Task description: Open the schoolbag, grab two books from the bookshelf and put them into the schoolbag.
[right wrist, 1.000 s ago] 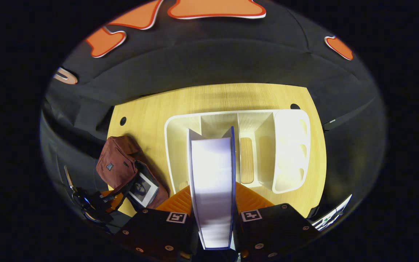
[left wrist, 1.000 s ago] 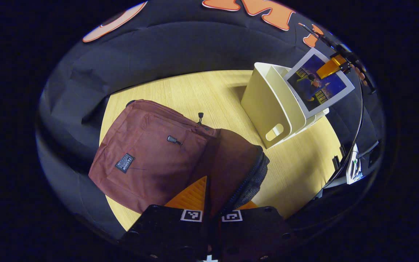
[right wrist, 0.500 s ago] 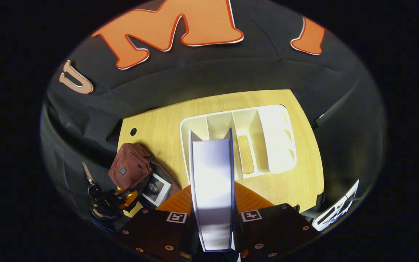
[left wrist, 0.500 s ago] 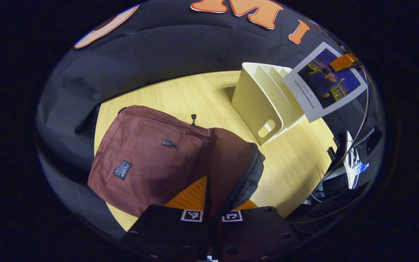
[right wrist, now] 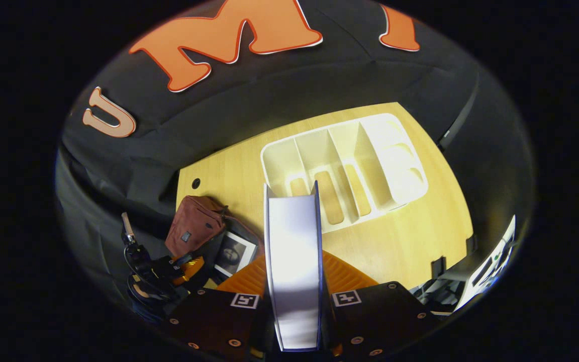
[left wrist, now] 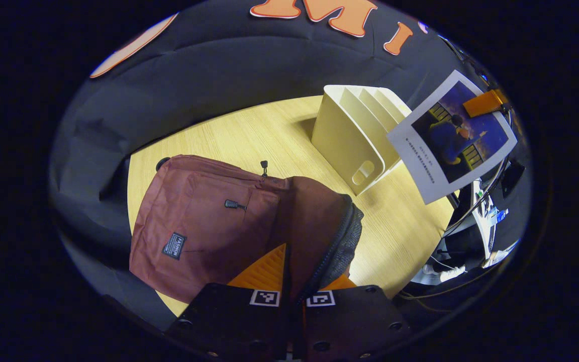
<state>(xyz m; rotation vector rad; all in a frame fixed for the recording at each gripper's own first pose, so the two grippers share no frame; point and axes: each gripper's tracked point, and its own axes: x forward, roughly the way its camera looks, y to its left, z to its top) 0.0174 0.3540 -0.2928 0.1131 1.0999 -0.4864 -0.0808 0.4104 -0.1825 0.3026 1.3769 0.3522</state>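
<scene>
Item: maroon fabric schoolbag (left wrist: 204,221), lying on my pale wood bench (left wrist: 269,130). My left hand-held gripper (left wrist: 292,281) is clenched on the edge of its opened flap, which I judge keeps the mouth open for loading.

Item: thin blue-covered book (right wrist: 293,261), clamped by my right hand-held gripper (right wrist: 294,296) in the air, clear of the cream plastic slotted bookshelf (right wrist: 345,166).

Item: a second, picture-covered book (right wrist: 231,251), lying at the bag's mouth.

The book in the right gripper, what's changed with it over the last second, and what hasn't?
The right gripper has lifted the book up out of the bookshelf and clear of it, toward the schoolbag. The left gripper still pinches the bag's open flap; a first book stays inside.
</scene>
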